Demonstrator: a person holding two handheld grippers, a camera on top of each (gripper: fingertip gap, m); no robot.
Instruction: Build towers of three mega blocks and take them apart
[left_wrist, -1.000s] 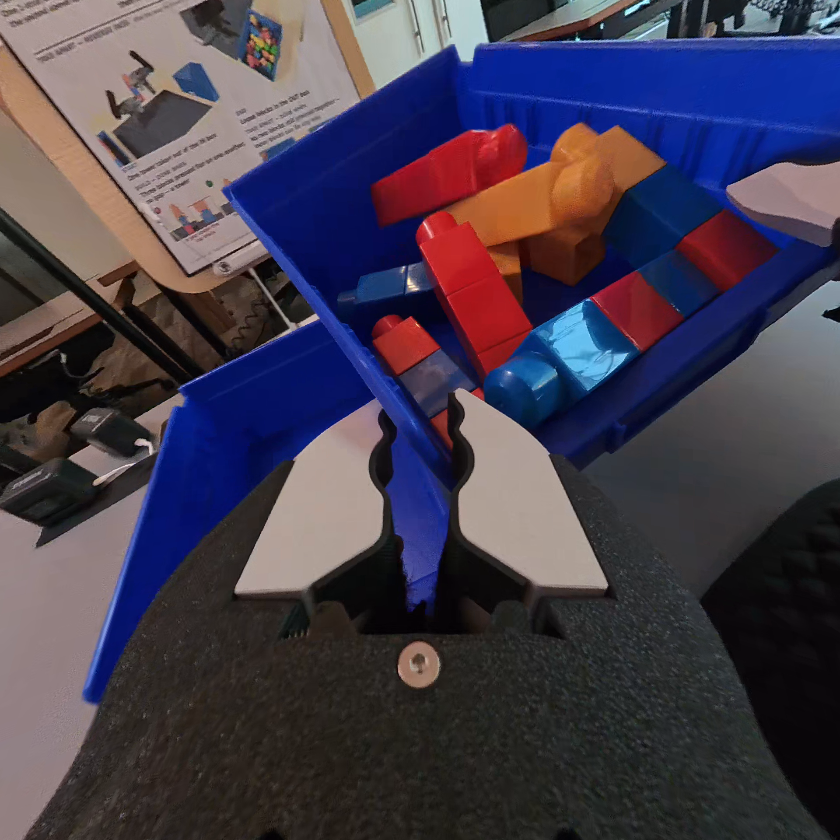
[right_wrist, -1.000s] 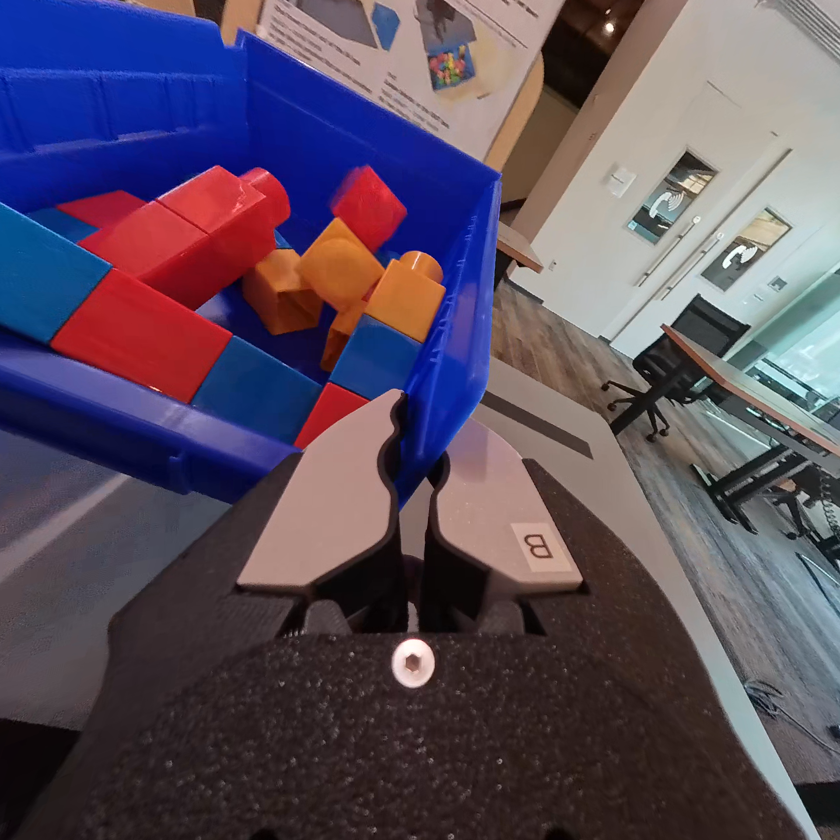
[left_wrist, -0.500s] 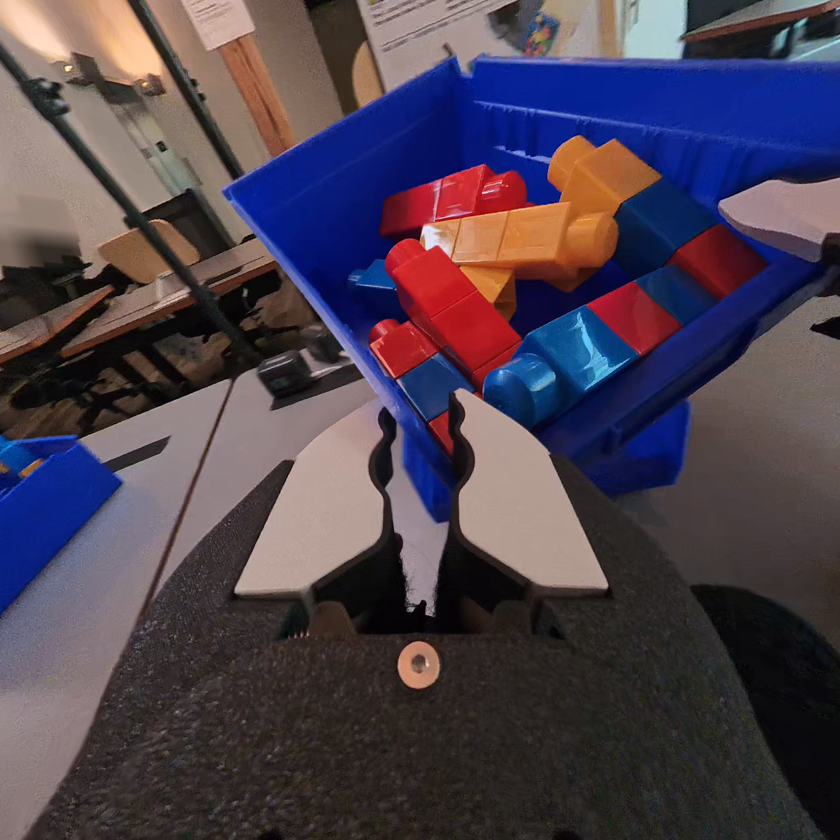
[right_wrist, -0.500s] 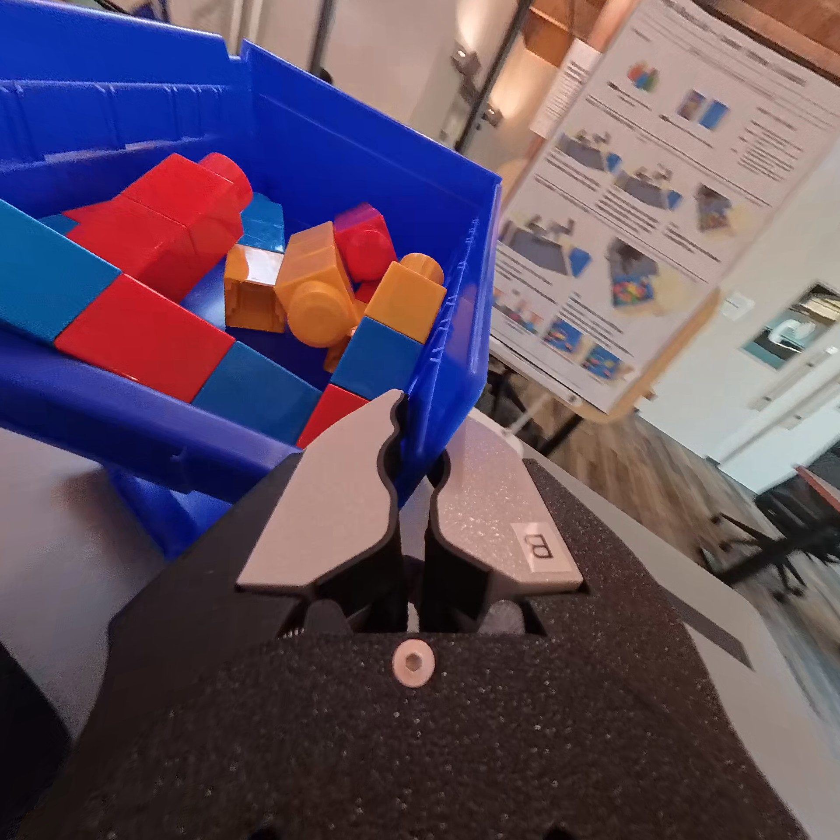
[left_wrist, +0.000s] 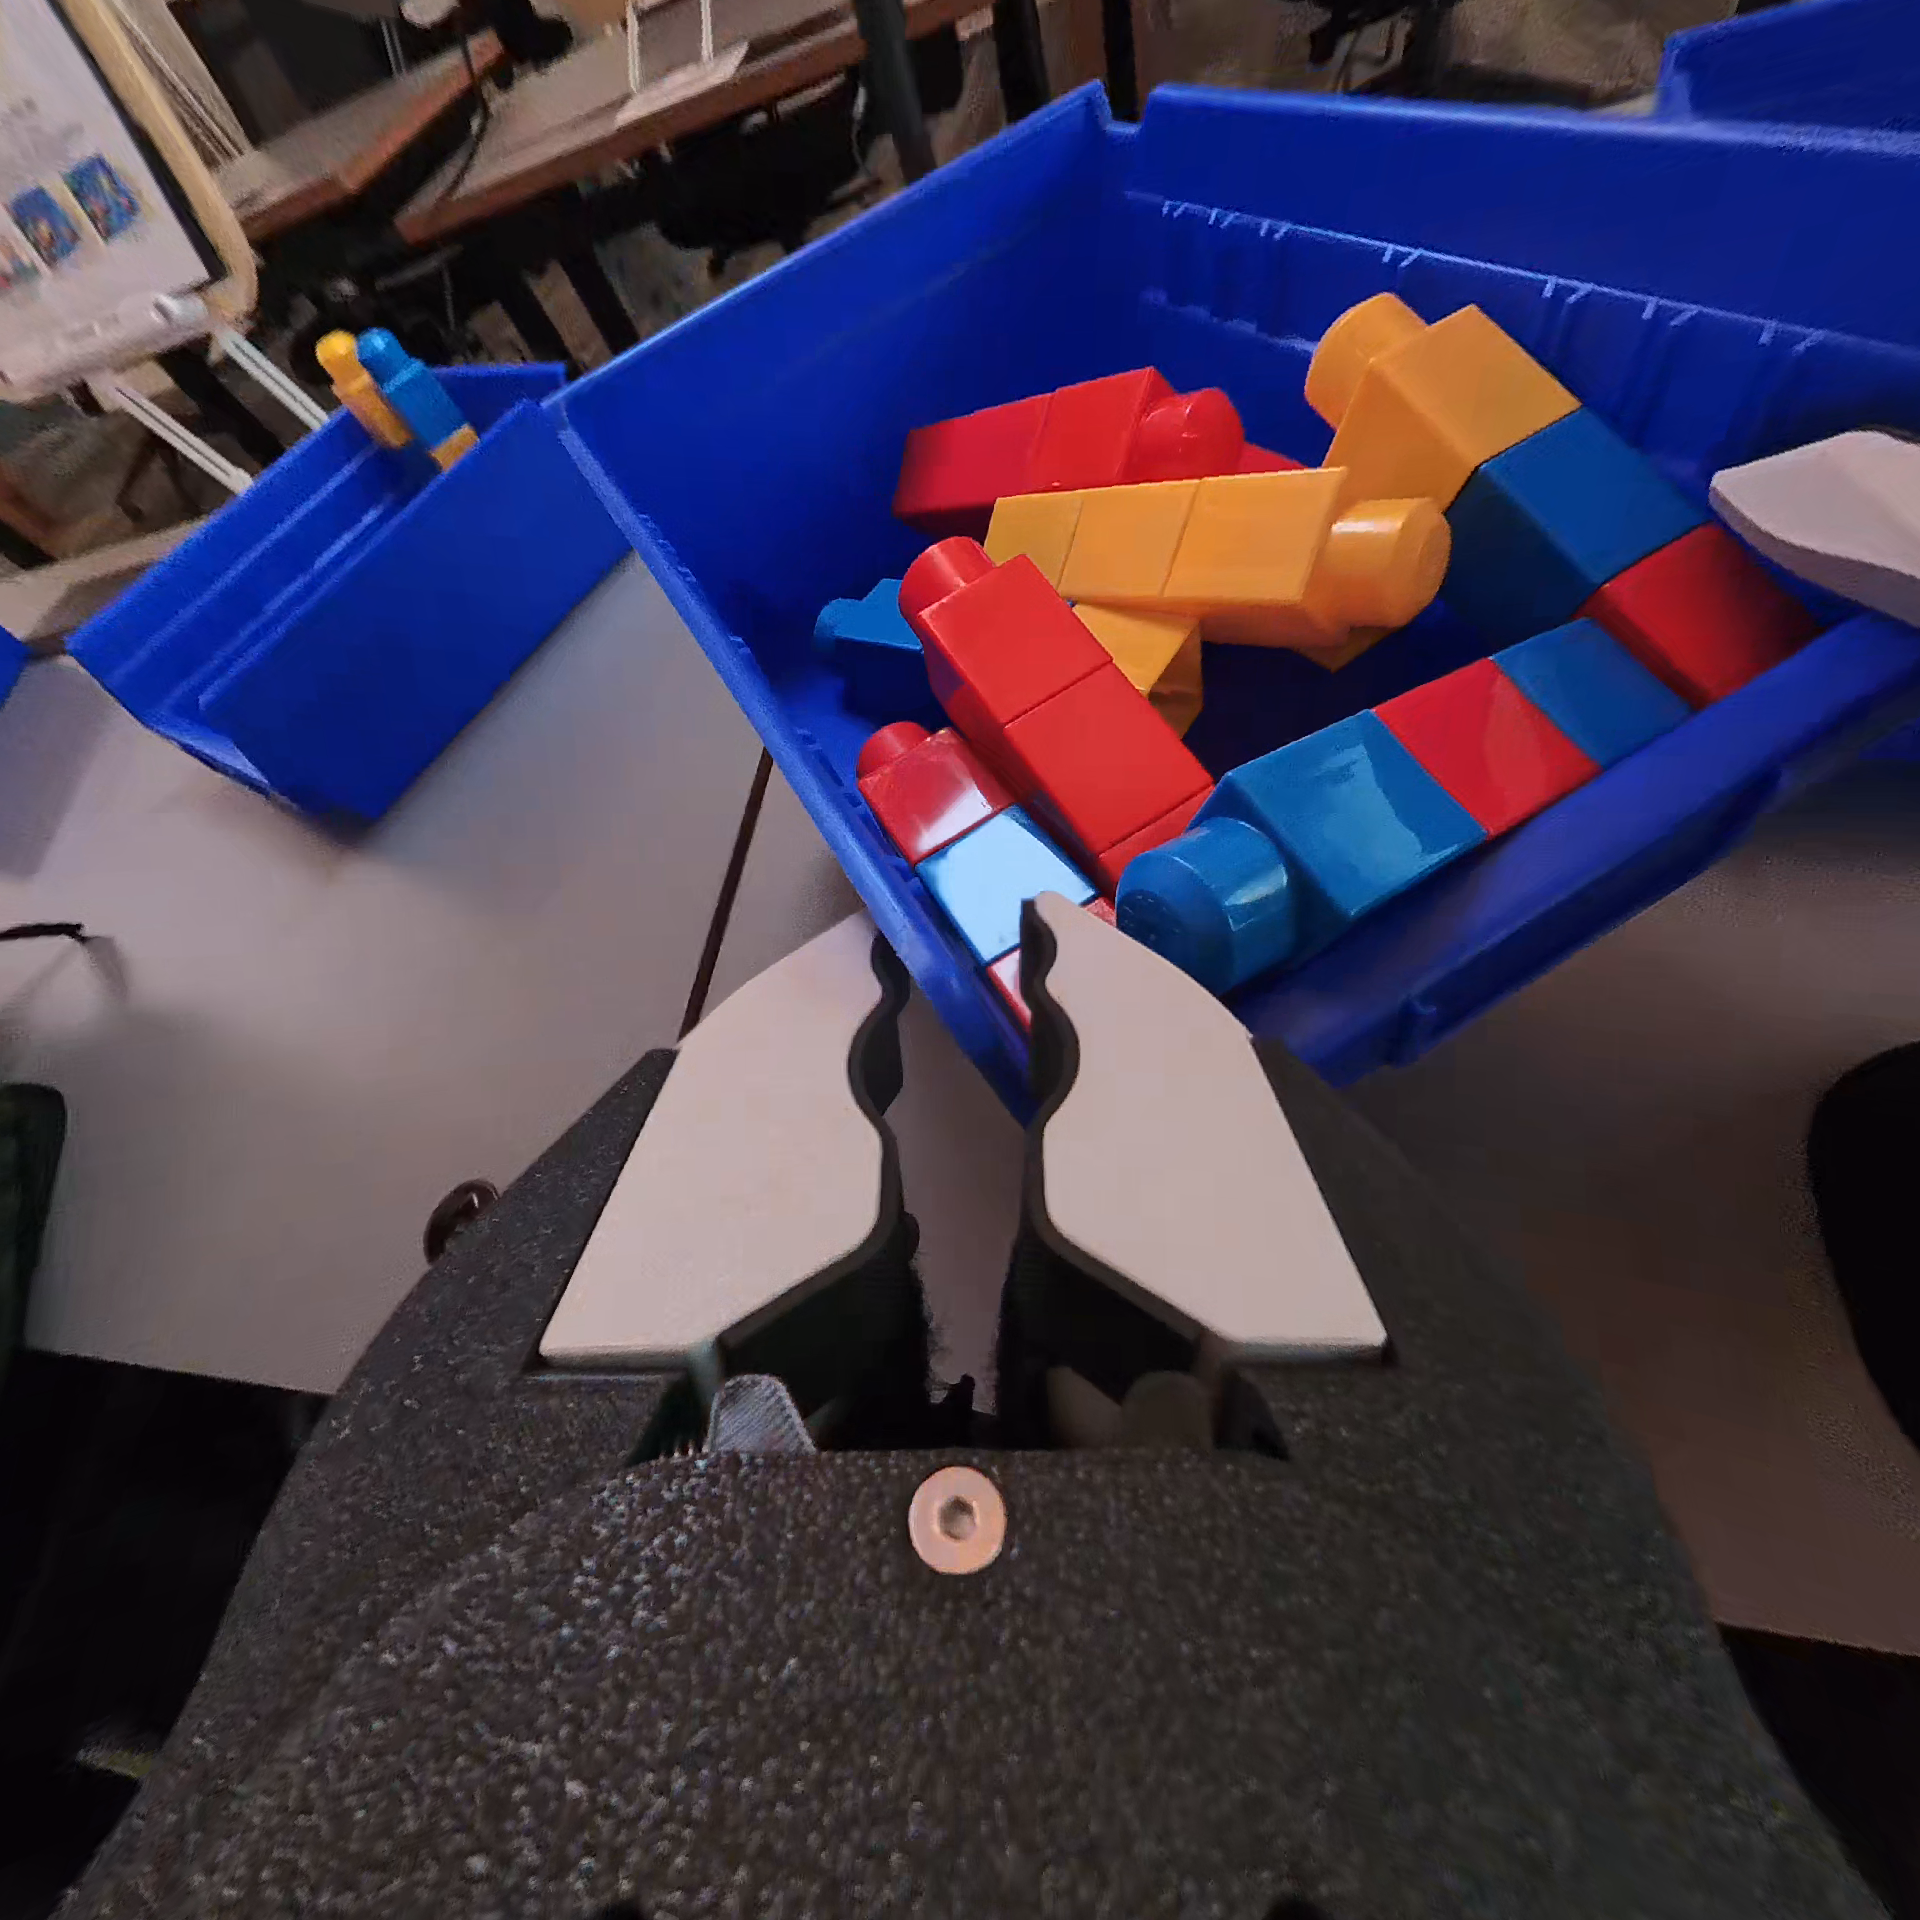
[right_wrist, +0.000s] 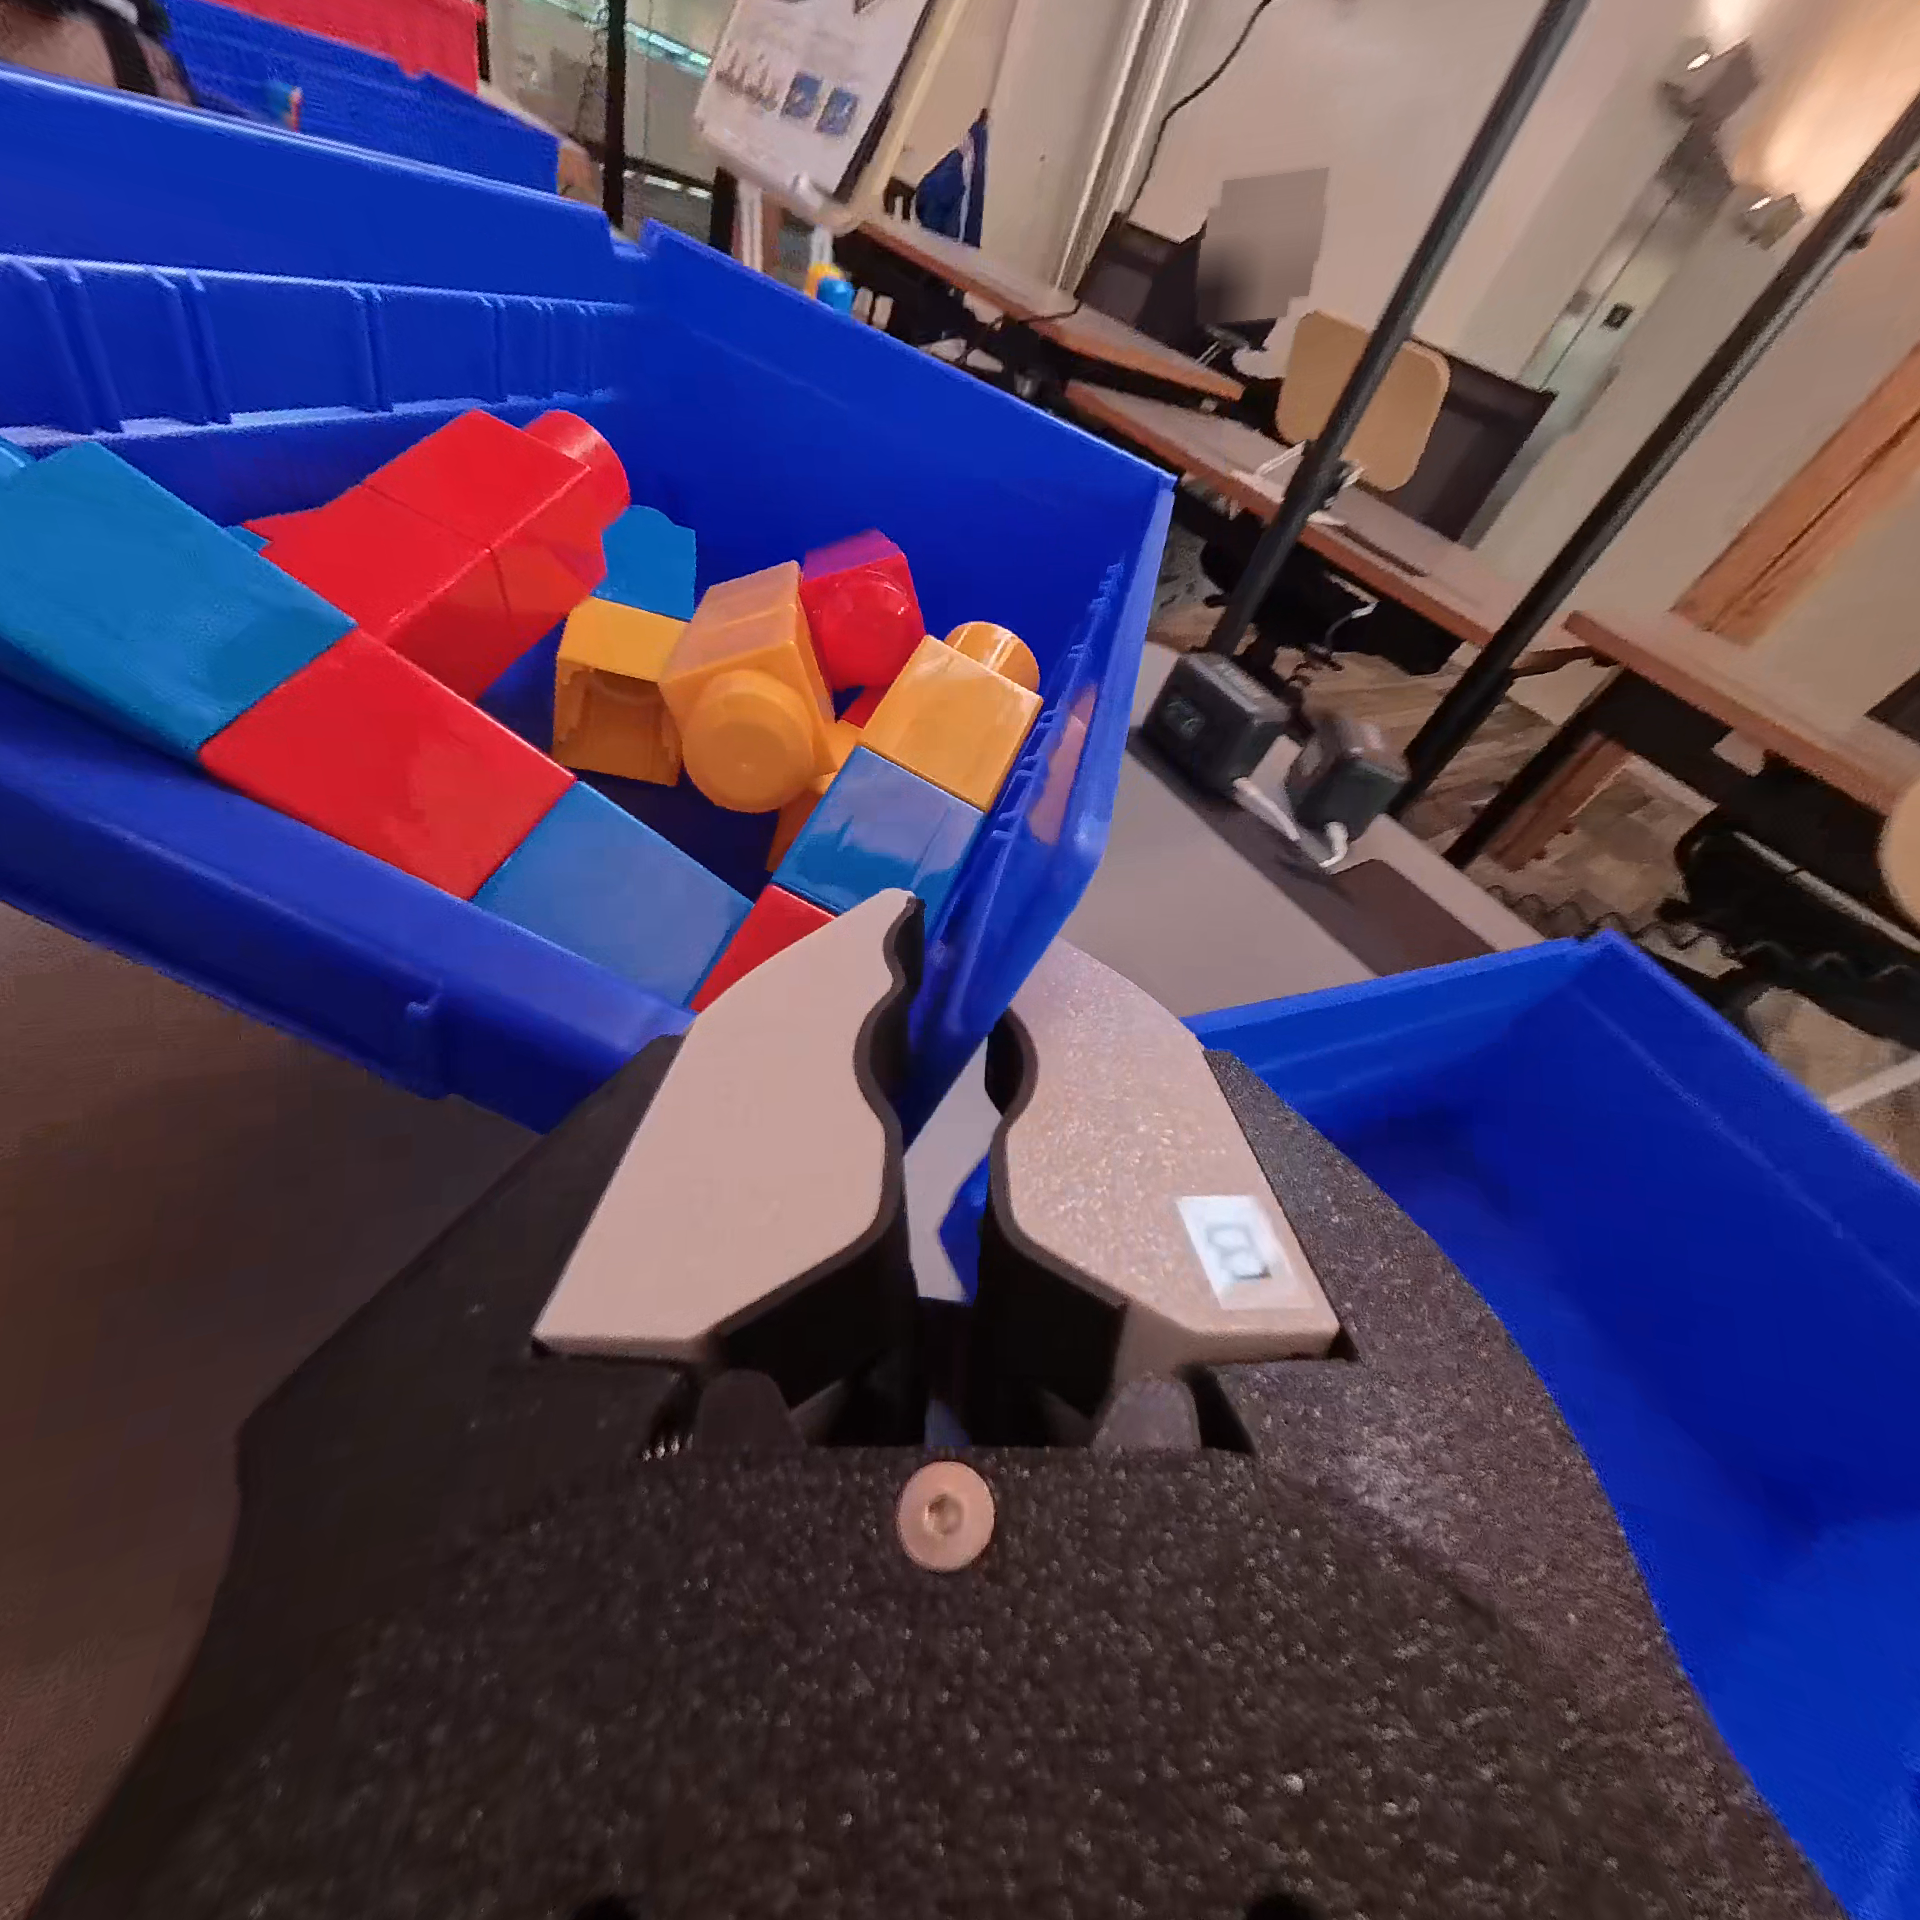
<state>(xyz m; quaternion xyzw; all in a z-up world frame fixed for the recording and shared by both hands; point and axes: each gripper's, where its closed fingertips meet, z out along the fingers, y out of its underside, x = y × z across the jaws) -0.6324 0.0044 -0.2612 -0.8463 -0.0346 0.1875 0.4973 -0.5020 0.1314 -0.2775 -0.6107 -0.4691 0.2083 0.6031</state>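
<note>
i've got the blue bin (left_wrist: 727, 436) pinched at both near corners: my left gripper (left_wrist: 961, 997) is clamped on its left wall, my right gripper (right_wrist: 951, 997) on its right wall. the mega block towers (left_wrist: 1226, 561), red, orange and blue, lie jumbled inside it. a second blue bin (left_wrist: 343, 644) sits on the grey table (left_wrist: 416, 935) to my left, another (right_wrist: 1621, 1164) just right.

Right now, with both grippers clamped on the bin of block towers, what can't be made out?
- Left wrist view: the right gripper, cut off by the frame's edge.
- Left wrist view: the lowest blocks in the blue bin, buried under the yellow tower.
- Right wrist view: the second blue bin, cut by the frame's edge.
- Neither view: what's under the bin.
</note>
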